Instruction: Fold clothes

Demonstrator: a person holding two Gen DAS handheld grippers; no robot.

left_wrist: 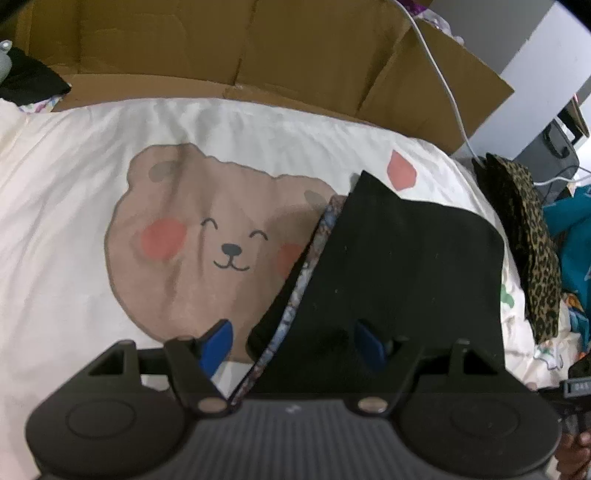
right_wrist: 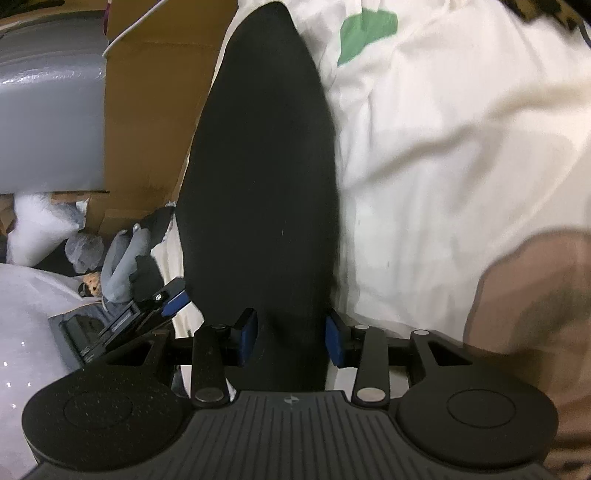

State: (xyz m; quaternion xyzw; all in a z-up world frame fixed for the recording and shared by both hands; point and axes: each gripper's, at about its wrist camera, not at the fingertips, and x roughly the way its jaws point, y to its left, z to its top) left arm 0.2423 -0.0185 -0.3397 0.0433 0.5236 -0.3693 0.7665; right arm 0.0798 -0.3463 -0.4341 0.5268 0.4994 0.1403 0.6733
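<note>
On the cream bedspread (left_wrist: 92, 155) in the left wrist view lies one black garment (left_wrist: 399, 266), folded over, with a strip of patterned lining (left_wrist: 314, 258) showing along its left edge. It covers the right cheek of the single bear face (left_wrist: 207, 236) printed on the spread. The left gripper (left_wrist: 291, 341) has its jaws spread wide; one blue pad (left_wrist: 218, 343) stands clear over the bear print, the other sits against the black cloth, and the garment's near corner lies between them without being pinched. Behind the bed stands one opened cardboard box (left_wrist: 258, 48), and one leopard-print cloth (left_wrist: 532, 251) lies at the right edge.

In the right wrist view, the right gripper (right_wrist: 291, 341) pinches the same black garment (right_wrist: 258, 166) between its two blue pads (right_wrist: 248, 339), the cloth stretching away from the jaws in a long dark band. The other gripper (right_wrist: 173, 301) shows at the left edge of the garment. One green print (right_wrist: 365, 33) marks the spread beyond.
</note>
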